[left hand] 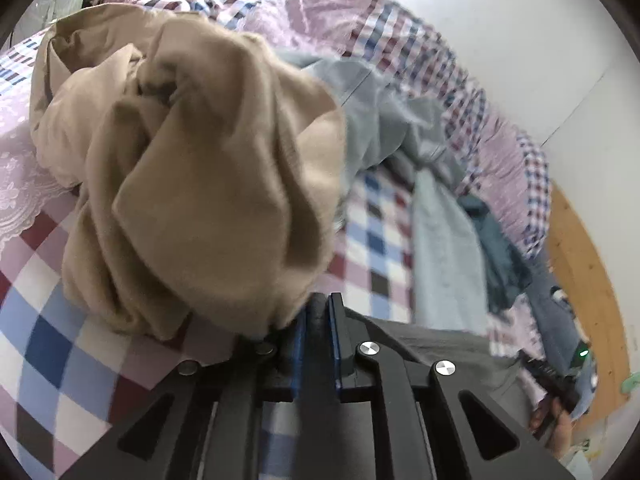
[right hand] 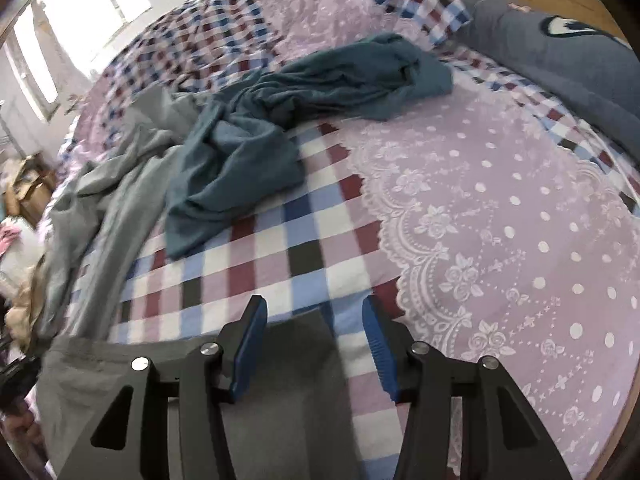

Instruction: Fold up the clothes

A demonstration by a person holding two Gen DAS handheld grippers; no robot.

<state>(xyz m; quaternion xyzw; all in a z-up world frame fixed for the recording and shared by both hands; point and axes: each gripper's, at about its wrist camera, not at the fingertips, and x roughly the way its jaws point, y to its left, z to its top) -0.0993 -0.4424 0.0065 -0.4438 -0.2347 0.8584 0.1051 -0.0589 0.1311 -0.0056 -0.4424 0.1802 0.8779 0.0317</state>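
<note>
A crumpled beige garment point(left hand: 208, 184) bulges up close in the left wrist view. Its lower edge runs into my left gripper point(left hand: 318, 308), whose blue pads are shut on that edge. Behind it lie a grey garment point(left hand: 384, 120) and a teal one point(left hand: 500, 248). In the right wrist view the teal garment point(right hand: 280, 120) lies twisted mid-bed, with the grey garment point(right hand: 112, 184) to its left. My right gripper point(right hand: 314, 308) is open above a dark grey cloth point(right hand: 280, 380), whose corner lies under the gap, untouched by the pads.
The bed point(right hand: 500, 220) has a checked sheet and a lilac lace cover. A grey-blue pillow point(right hand: 560, 60) lies at the far right. Wooden floor point(left hand: 580, 260) runs beside the bed. A person's hand point(left hand: 560, 428) shows at the lower right. A cardboard box point(right hand: 32, 188) stands beyond the left edge.
</note>
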